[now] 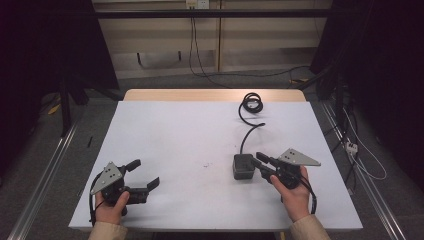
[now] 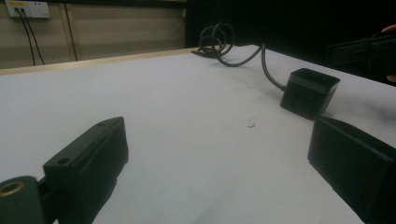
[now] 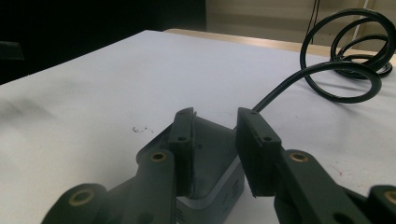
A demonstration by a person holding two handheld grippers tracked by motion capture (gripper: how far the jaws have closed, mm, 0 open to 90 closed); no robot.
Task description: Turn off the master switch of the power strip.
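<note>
While the white-covered table [image 1: 200, 150] carries a dark grey square power adapter [image 1: 243, 166] near its right front corner, black coiled cable [image 1: 251, 103] behind, my right gripper [image 1: 263, 166] straddles the adapter, jaws not visibly pressing; my left gripper [image 1: 145, 175] gapes empty.

wall [image 1: 165, 37]: beige panels | socket [image 1: 196, 4]: top | floor [image 1: 95, 125]: grey | surroundings: dark

Power adapter [image 3: 212, 154]: dark plastic, smooth, faint sheen on top. Its cable [image 3: 336, 74]: black rubbery sheath, glossy highlights on the coils. Table [image 1: 180, 135]: white matt top, a few small scuffs; pale wood strip at the far edge. Gripper jaws: matt black plastic, brass-coloured inserts.
</note>
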